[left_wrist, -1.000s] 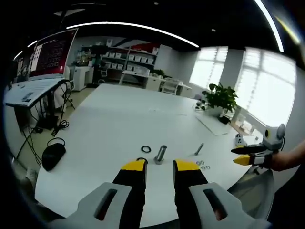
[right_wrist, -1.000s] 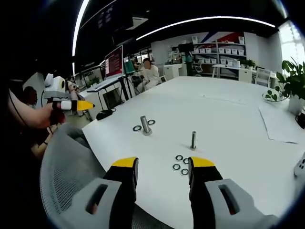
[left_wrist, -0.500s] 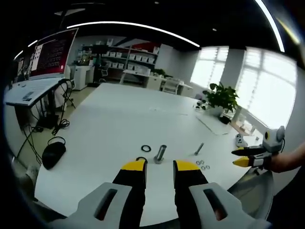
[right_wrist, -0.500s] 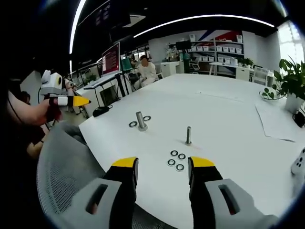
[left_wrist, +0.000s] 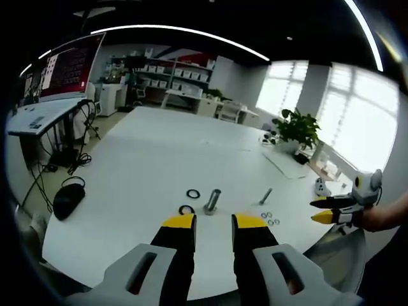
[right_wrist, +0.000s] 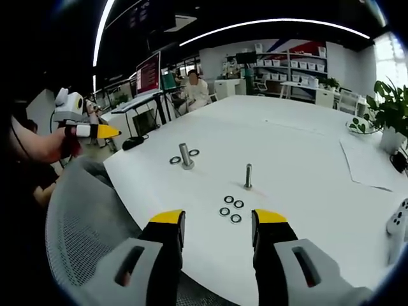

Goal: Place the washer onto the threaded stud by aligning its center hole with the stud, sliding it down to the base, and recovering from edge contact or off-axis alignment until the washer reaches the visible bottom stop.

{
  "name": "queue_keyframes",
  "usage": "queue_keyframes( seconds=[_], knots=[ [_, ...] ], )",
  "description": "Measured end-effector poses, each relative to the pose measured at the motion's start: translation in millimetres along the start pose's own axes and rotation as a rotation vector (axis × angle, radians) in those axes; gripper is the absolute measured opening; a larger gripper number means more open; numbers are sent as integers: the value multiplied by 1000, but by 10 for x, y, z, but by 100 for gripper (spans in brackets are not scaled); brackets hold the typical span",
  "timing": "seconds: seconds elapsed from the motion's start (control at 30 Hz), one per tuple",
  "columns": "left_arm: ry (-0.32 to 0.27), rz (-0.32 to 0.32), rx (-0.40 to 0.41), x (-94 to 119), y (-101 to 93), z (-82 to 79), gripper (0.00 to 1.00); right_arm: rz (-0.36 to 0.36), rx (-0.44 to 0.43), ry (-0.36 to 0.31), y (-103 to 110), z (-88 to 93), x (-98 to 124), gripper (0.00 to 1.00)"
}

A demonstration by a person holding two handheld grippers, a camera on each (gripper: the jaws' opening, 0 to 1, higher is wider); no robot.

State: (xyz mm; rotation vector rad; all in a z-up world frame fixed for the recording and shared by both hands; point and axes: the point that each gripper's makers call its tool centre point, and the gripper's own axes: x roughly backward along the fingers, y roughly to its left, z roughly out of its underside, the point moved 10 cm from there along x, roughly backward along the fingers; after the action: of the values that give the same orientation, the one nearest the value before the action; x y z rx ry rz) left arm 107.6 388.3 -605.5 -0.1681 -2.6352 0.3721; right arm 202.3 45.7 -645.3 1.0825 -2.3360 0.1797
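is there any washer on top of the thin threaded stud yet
No. The thin threaded stud stands bare on the white table. Three small washers lie flat beside its base, toward the right gripper. Its threads are too small to make out.

Both views look from off the table's (left_wrist: 146,159) edge, sharing the studs (right_wrist: 248,175).

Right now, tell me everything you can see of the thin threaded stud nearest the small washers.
The thin stud is a slim grey metal pin standing upright on the white table, bare along its length with no washer on it. Three small washers lie flat just in front of it, apart from its base. It also shows in the left gripper view. Neither hand-held gripper touches it.
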Motion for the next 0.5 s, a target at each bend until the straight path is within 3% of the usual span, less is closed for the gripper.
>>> queue_keyframes(
  seconds=[0.5],
  knots=[
    [34,27,4,-114,-25,-3,20,8,-7,-4,34,7,0,45]
  ],
)
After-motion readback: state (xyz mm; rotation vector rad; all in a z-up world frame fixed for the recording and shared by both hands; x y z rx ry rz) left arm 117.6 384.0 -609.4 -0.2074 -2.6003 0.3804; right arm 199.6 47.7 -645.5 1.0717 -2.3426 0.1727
